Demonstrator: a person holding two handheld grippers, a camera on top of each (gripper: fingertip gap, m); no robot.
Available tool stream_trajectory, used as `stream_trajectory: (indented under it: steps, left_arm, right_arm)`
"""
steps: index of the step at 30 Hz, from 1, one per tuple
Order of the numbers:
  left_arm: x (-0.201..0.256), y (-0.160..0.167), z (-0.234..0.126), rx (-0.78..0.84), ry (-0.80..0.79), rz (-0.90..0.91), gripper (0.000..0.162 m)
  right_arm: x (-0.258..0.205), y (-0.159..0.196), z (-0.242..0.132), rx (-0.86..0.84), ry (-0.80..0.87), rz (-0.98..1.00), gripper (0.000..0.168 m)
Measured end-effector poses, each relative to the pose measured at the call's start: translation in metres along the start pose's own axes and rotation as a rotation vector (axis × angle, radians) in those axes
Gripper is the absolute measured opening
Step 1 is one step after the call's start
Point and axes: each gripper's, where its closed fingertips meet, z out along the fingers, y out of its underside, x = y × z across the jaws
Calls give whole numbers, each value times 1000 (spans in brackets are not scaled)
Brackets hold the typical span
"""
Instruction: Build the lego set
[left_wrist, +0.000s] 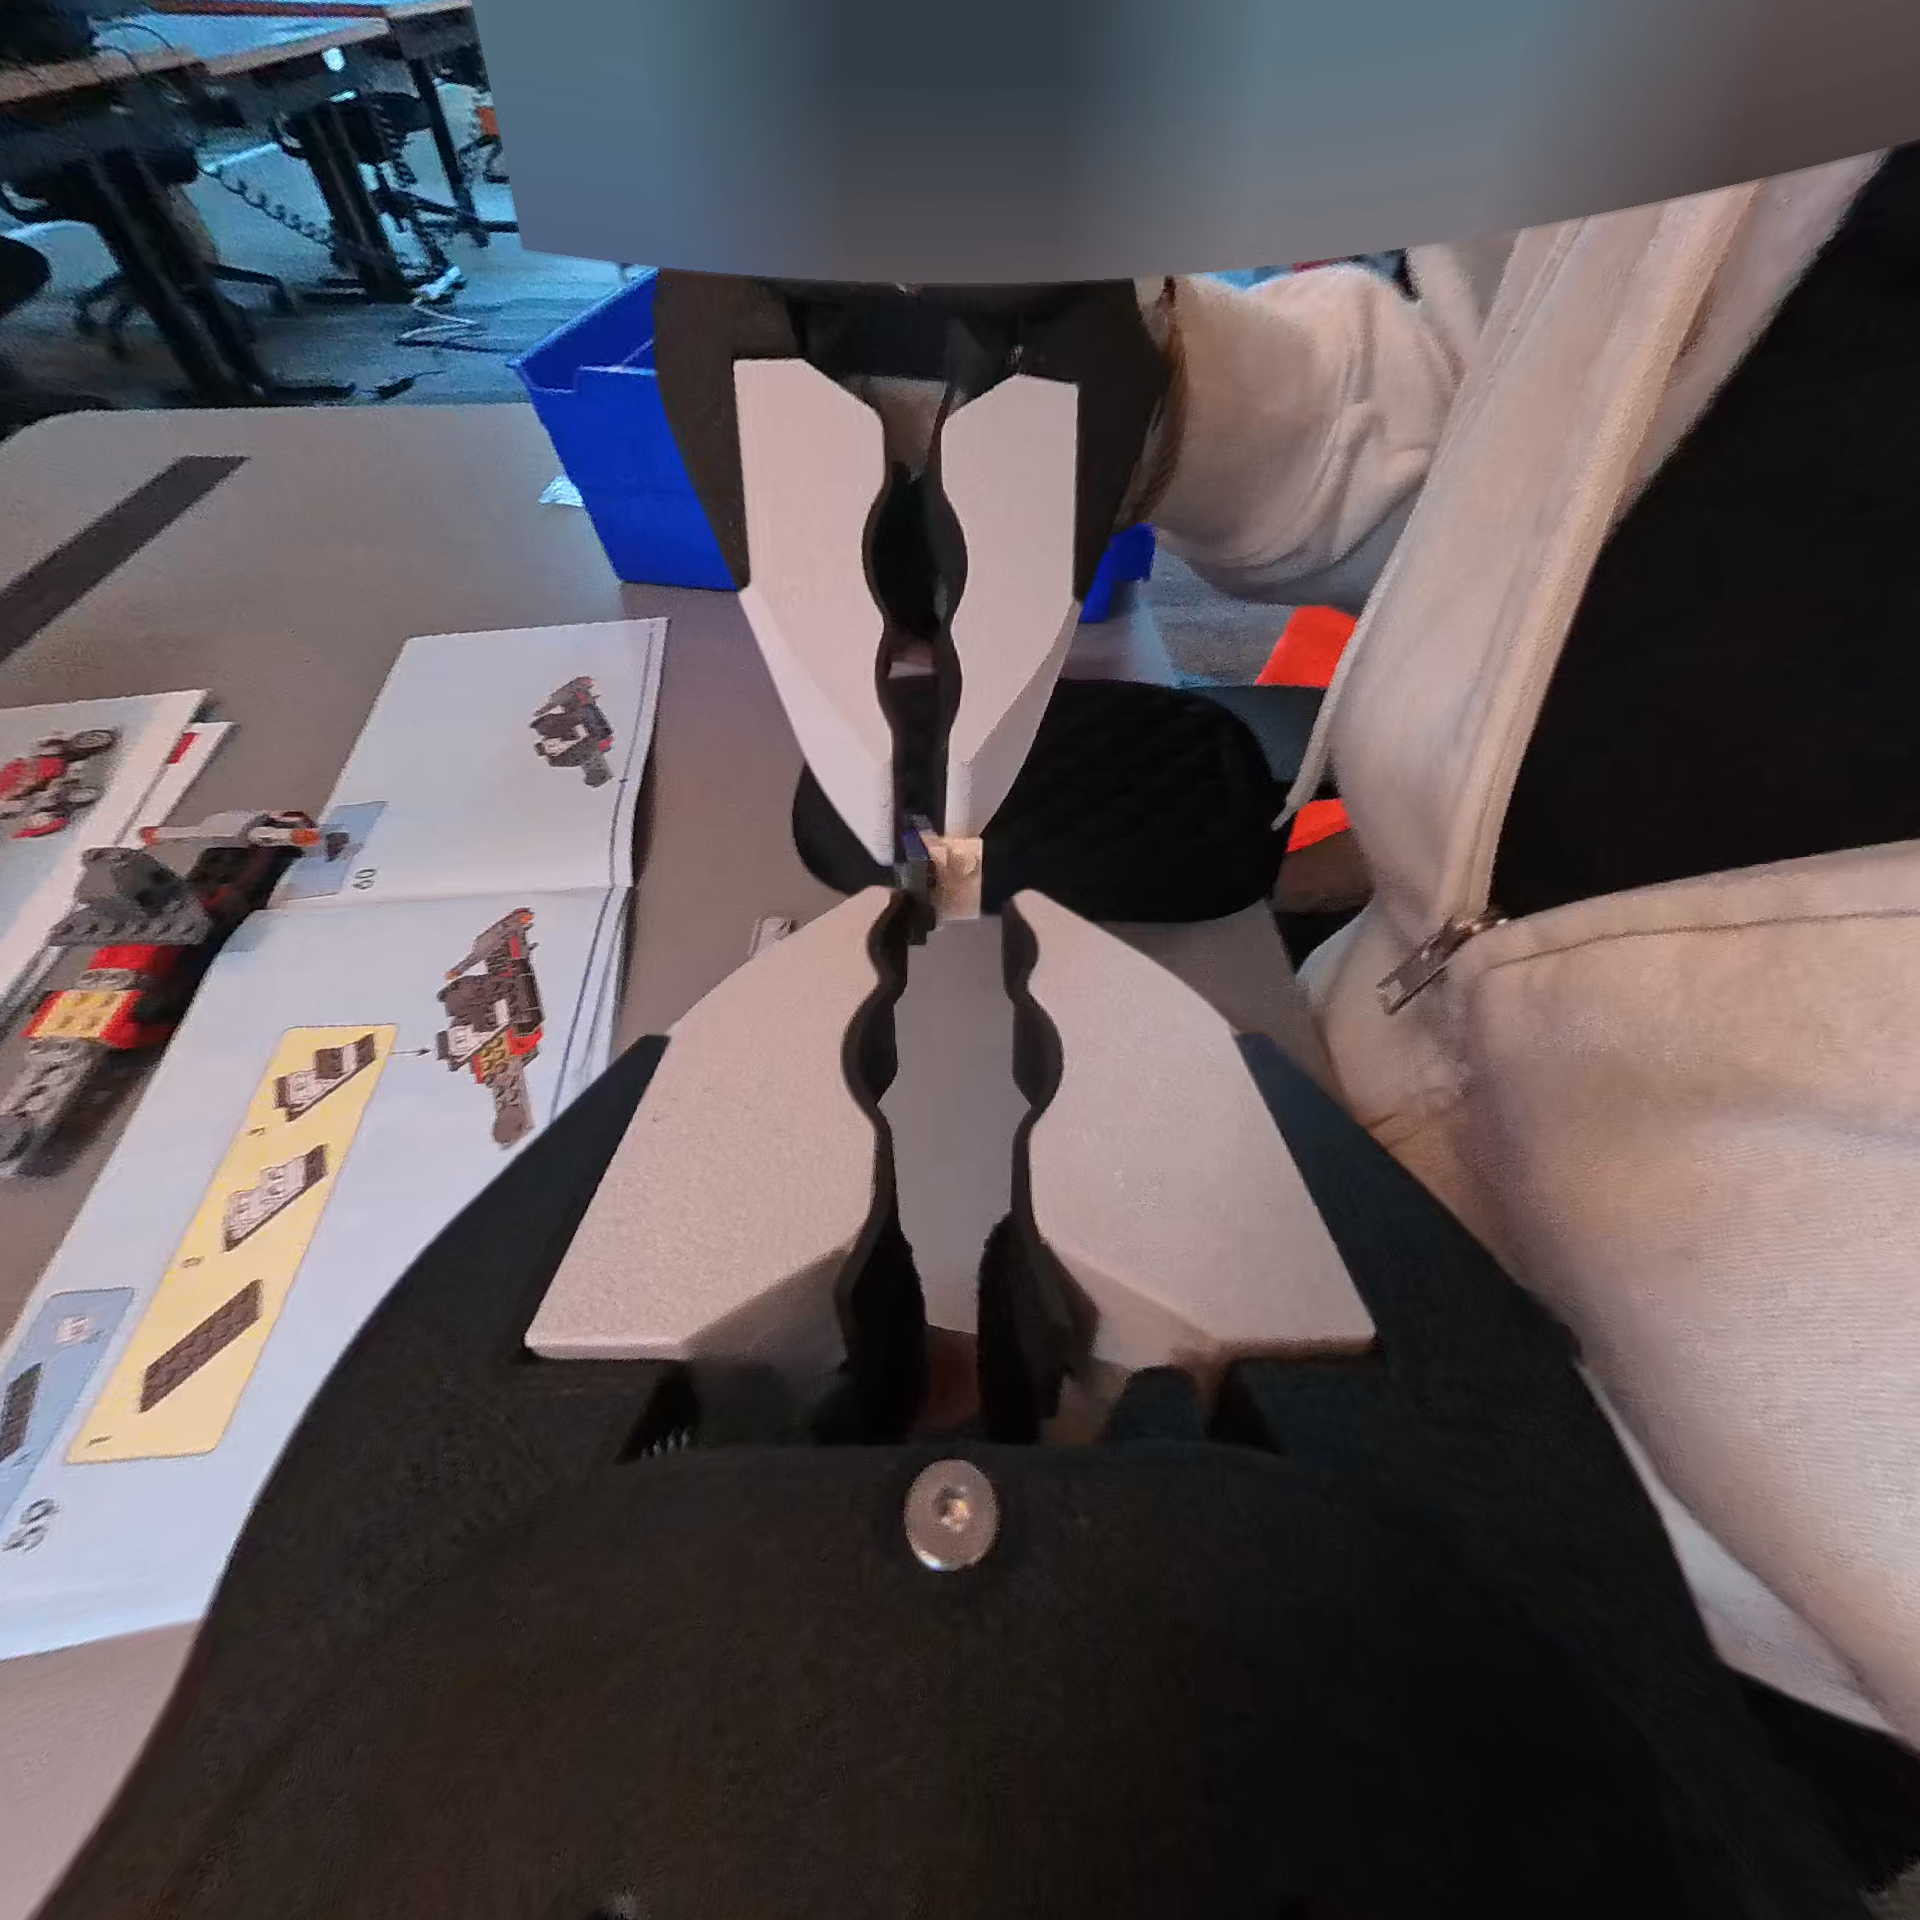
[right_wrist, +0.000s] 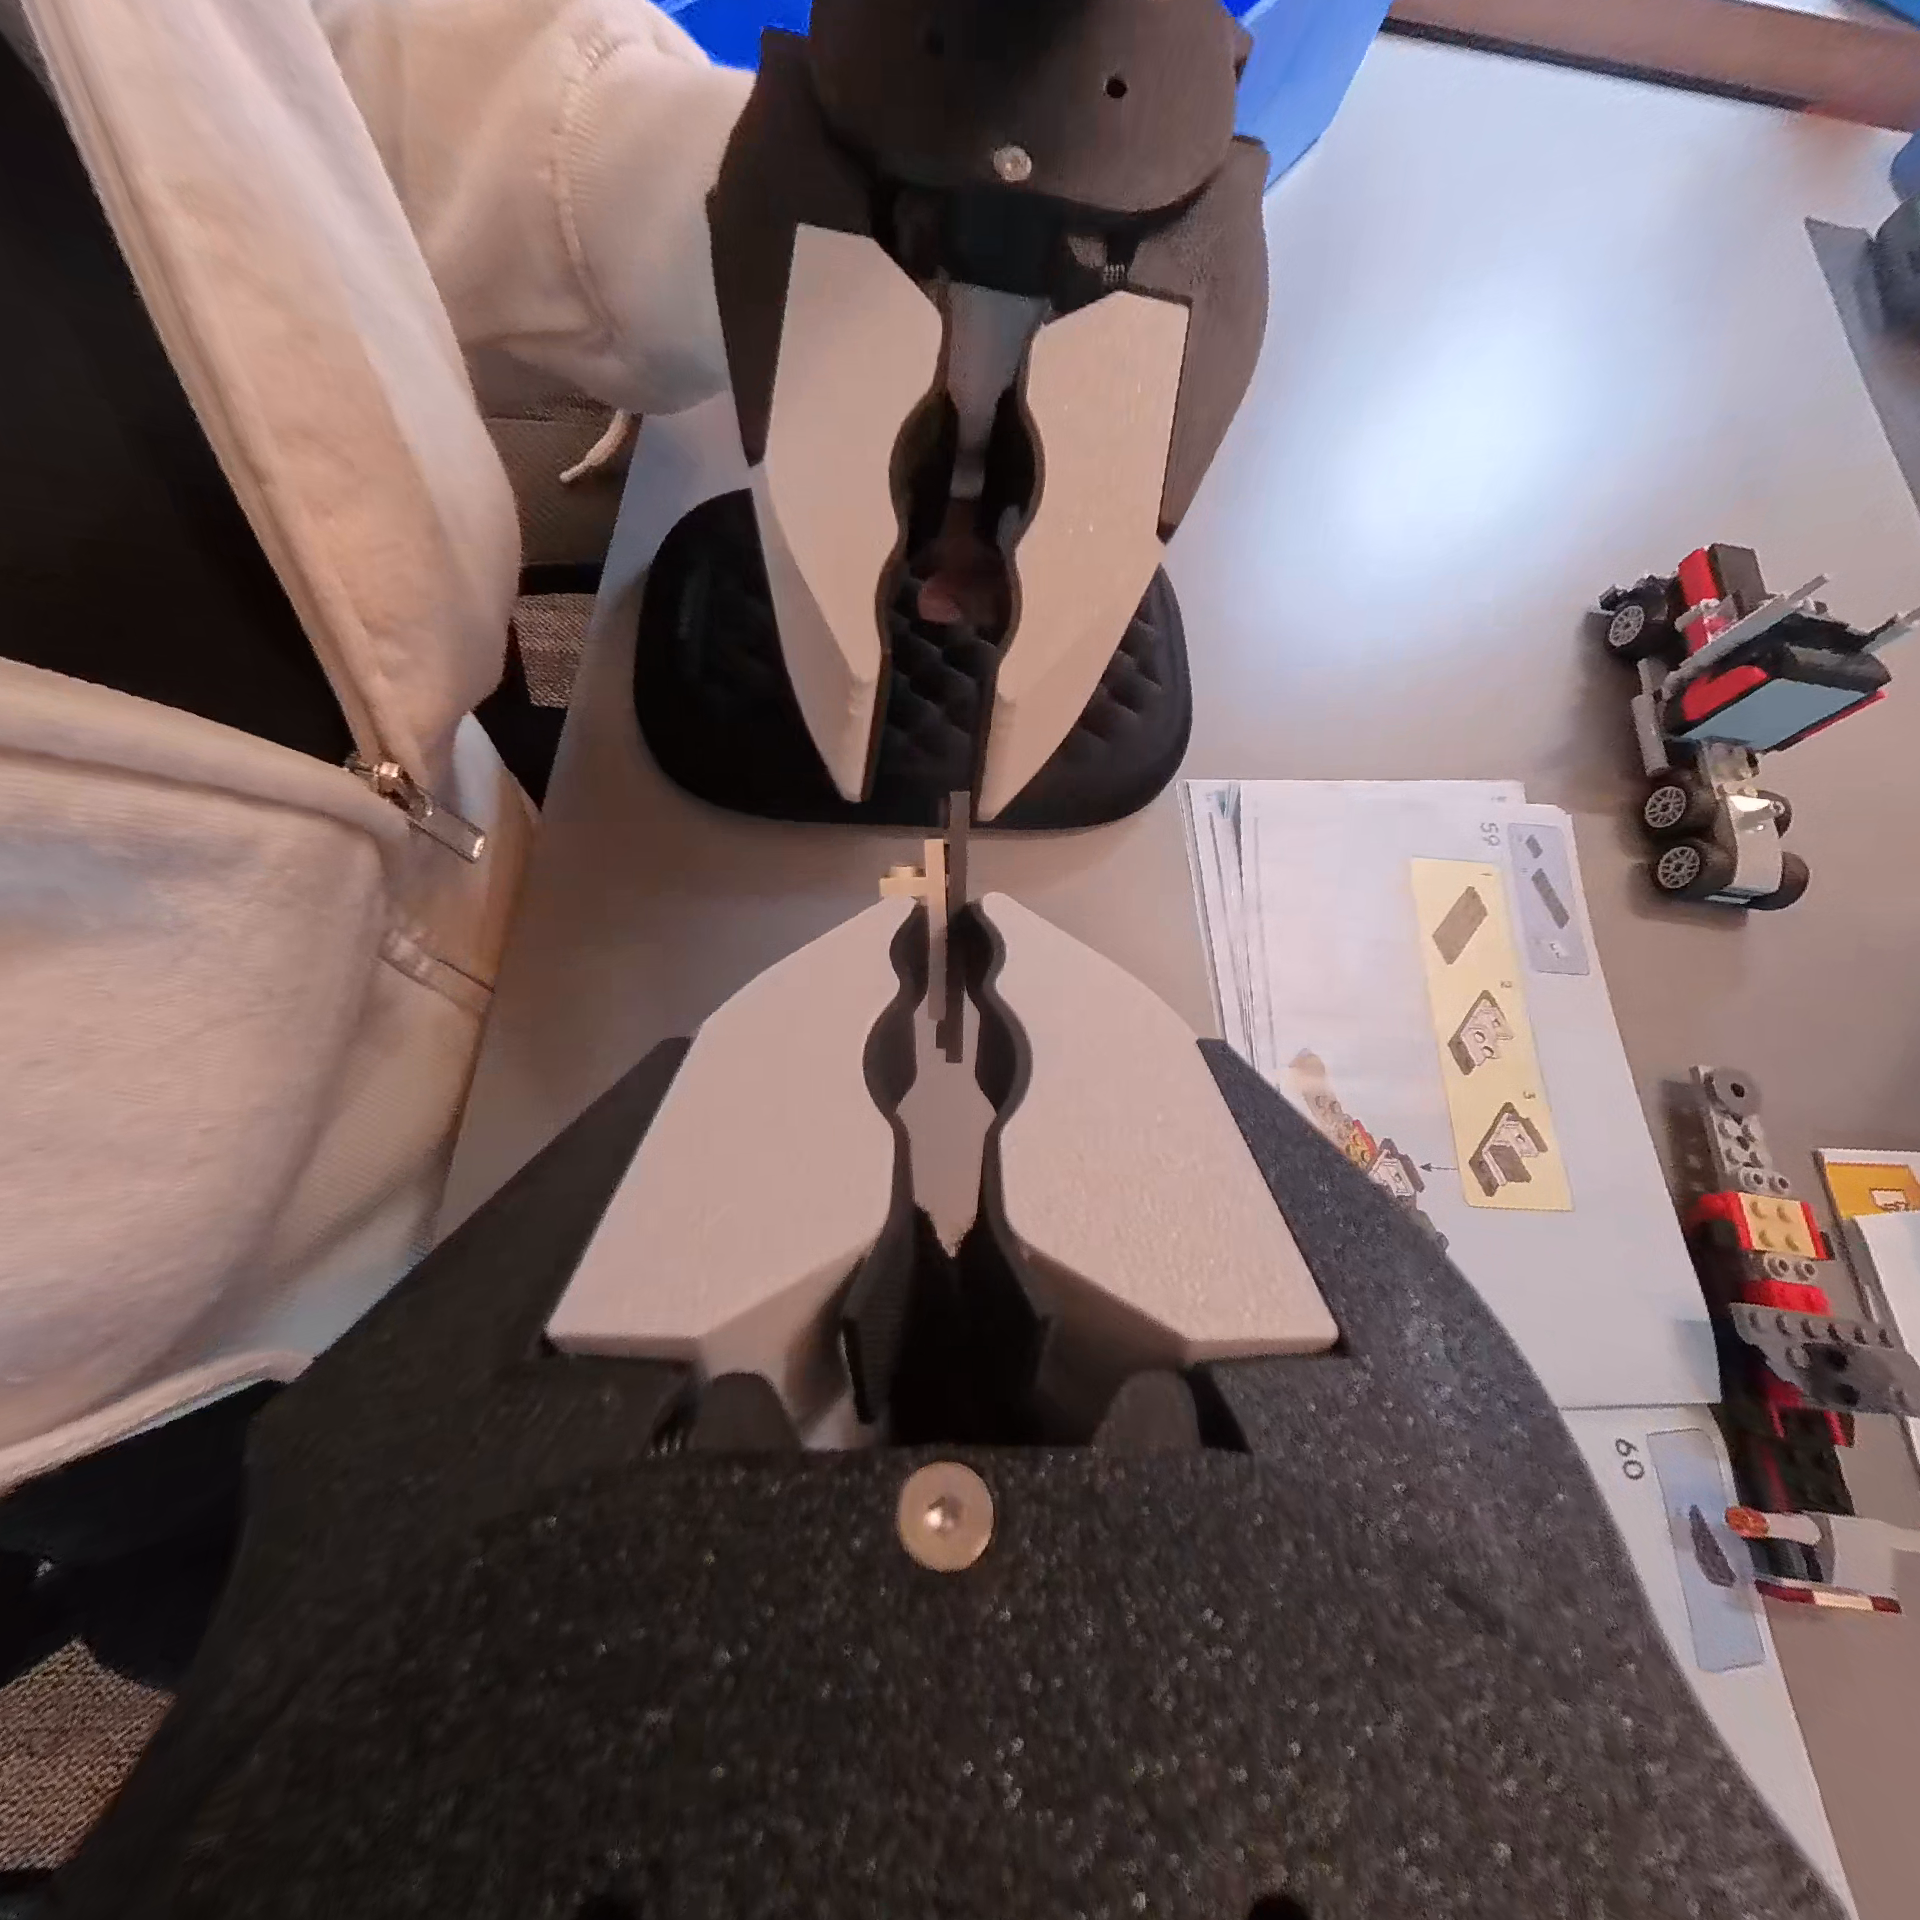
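Inspector A: Where is the workpiece?

Inspector B: At frame centre in both views. A thin dark plate (right_wrist: 957, 914), seen edge-on, carries a small white stud piece (right_wrist: 909, 878) on its left face. In the right wrist view the plate stands between the right gripper (right_wrist: 943, 925) tips, jaws clamped on its lower part.

Inspector A: And the left gripper (left_wrist: 940, 914)?

Inspector B: It faces the right one tip to tip. In its own view the jaws stand slightly parted; the white piece sits at their tips. Whether they grip it, I cannot tell.

Inspector A: Surroundings?

Inspector B: Grey table (right_wrist: 1455, 416). A black quilted pad (right_wrist: 727, 717) lies beneath the far gripper. An open instruction booklet (right_wrist: 1382, 935) lies at right of the right wrist frame. Beyond it stand a red-and-grey truck model (right_wrist: 1725, 727), upper right, and a partial red-and-grey assembly (right_wrist: 1777, 1299), lower right. A blue bin (left_wrist: 613, 457) sits upper centre in the left wrist frame. A person's cream zip jacket (right_wrist: 208, 935) fills the left side.
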Motion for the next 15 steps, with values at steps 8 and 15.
stream_trajectory:
  steps: [8, 15]
  left_arm:
    - [-8, 8, 9, -86, -77, 58, 14]
    - [-13, 12, 9, -82, -140, 26, 7]
  right_arm:
    - [4, 3, 4, -32, 13, 24, 7]
    - [4, 7, 7, -53, 39, 53, 7]
